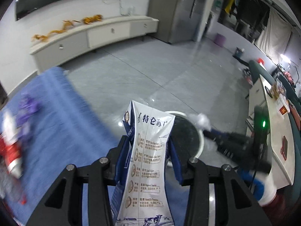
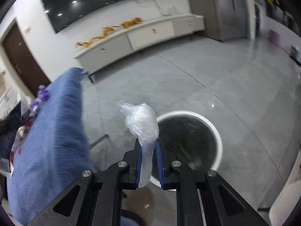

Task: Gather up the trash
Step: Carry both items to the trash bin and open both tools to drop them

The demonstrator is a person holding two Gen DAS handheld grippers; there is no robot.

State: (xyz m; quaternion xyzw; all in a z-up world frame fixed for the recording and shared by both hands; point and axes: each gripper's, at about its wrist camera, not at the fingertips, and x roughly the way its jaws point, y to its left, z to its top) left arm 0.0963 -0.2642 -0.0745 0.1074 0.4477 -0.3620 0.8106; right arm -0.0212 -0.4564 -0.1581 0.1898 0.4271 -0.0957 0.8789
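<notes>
1. Beyond both fingertips, the white bin [image 2: 216, 131] sits at about 1 o'clock.
2. Right hand-held gripper [image 2: 147, 143] pinches crumpled plastic wrap [image 2: 141, 120], nearer the rim.
3. Left hand-held gripper [image 1: 149, 141] clamps an upright milk carton [image 1: 148, 146].

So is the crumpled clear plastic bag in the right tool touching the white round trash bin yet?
Apart. The right wrist view shows the crumpled clear plastic bag pinched in the right tool, held above the white round trash bin.

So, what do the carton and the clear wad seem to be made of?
The carton: coated paperboard, likely, with glossy printed faces and sharp creases. The wad: thin clear plastic film, translucent and finely crinkled. The bin: probably smooth white plastic, though blurred.
</notes>
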